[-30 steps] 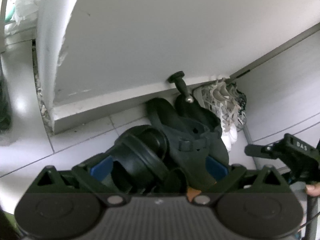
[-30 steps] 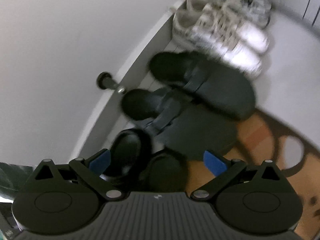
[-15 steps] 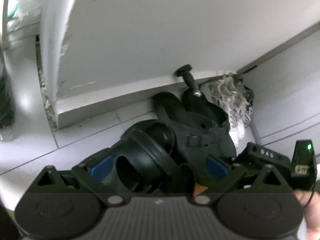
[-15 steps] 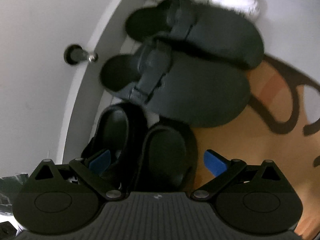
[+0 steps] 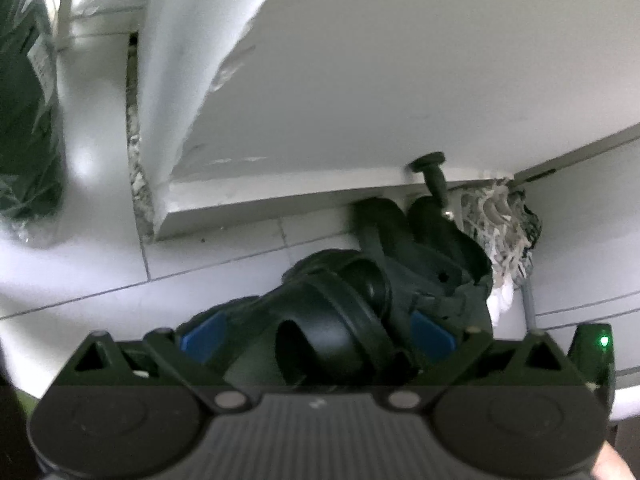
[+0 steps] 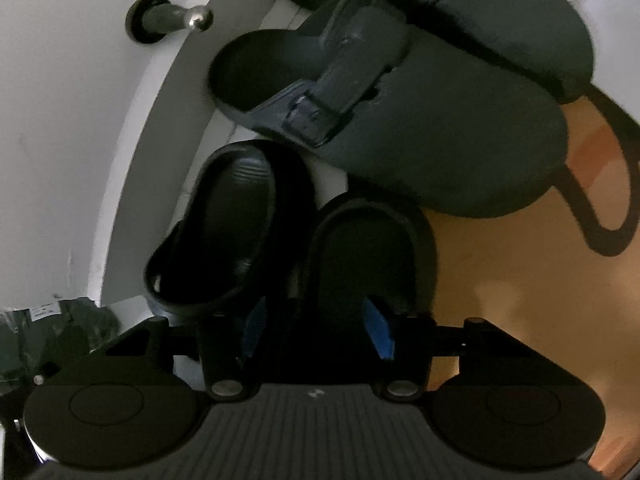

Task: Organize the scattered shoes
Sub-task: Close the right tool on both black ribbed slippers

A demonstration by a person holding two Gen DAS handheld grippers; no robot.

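My right hand-held gripper (image 6: 316, 330) was closing around a black slipper (image 6: 360, 256); left hand-held gripper (image 5: 316, 334) stood wide around another slipper (image 5: 332, 320). A shallow heel pinch risked slippage.

Both wrist views look steeply down, close, sharing black slippers (image 6: 248, 240)

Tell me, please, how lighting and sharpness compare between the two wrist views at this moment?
Left wrist view: bright white door softly blurred, floor glare at left, black slipper dim. Right wrist view: darker, both black slippers nearly featureless, orange mat brighter, fisheye bending the door edge.
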